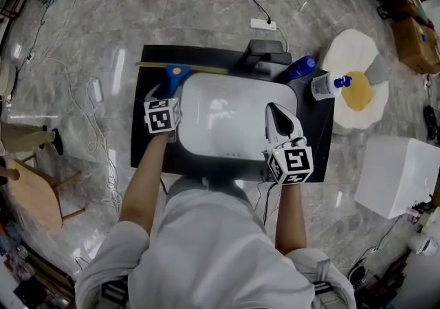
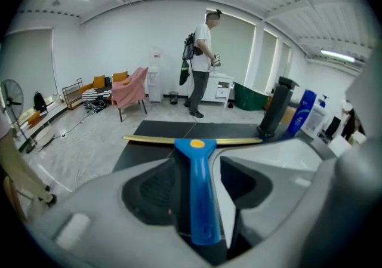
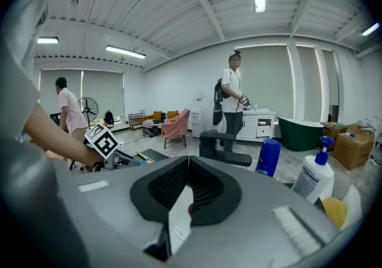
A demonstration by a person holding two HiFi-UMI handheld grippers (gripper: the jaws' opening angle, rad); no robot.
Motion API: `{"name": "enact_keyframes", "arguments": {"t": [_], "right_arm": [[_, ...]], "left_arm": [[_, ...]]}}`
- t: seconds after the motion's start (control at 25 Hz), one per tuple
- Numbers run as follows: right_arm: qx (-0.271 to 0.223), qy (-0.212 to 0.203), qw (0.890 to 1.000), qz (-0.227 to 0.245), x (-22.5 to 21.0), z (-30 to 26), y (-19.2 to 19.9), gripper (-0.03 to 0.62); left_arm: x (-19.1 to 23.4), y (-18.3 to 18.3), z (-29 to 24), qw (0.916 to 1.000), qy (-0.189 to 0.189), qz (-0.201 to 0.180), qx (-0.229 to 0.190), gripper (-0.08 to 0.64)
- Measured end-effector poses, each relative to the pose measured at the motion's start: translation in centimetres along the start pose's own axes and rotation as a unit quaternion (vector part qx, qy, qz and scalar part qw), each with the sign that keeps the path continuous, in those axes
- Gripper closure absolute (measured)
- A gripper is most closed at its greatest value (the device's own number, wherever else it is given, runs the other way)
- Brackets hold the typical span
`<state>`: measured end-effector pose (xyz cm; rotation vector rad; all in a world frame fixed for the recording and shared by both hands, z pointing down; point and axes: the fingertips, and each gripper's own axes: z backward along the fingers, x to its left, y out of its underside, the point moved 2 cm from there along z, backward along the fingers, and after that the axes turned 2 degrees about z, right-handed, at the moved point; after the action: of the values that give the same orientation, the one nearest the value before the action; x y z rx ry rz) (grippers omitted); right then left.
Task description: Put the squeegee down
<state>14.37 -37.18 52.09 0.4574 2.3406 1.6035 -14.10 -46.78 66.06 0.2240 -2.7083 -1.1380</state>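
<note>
The squeegee (image 1: 177, 75), with a blue handle and a long yellow blade, lies flat on the black tabletop (image 1: 146, 144) at its far left, beside the white basin (image 1: 234, 118). My left gripper (image 1: 166, 96) hovers just behind it. In the left gripper view the handle (image 2: 200, 192) runs between the open jaws (image 2: 197, 165), and the dark pads (image 2: 149, 189) stand clear of it on both sides. My right gripper (image 1: 274, 109) hangs over the basin's right side. Its jaws (image 3: 188, 162) are shut with nothing between them.
A black faucet-like post (image 1: 265, 53), a blue bottle (image 1: 300, 68) and a white pump bottle (image 1: 326, 86) stand at the table's far right. An egg-shaped rug (image 1: 357, 80), a white box (image 1: 395, 173) and cables lie on the floor. A person (image 2: 200, 64) stands far behind.
</note>
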Motion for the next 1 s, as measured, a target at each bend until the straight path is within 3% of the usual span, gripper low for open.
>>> {"name": "enact_keyframes", "arguments": {"t": [0.44,1.0], "right_arm": [[-0.023,0.011,1.000,0.007,4.2,1.6,-2.4,0.588],[-0.056,0.005,0.998,0.012,8.7,1.9,-5.0,0.588]], "left_arm": [[1.4,-1.8,6.9,0.9983,0.015,0.008,-0.056,0.365],[3.8,-3.9,14.3,0.9922,0.013,-0.009,-0.123,0.417]]}}
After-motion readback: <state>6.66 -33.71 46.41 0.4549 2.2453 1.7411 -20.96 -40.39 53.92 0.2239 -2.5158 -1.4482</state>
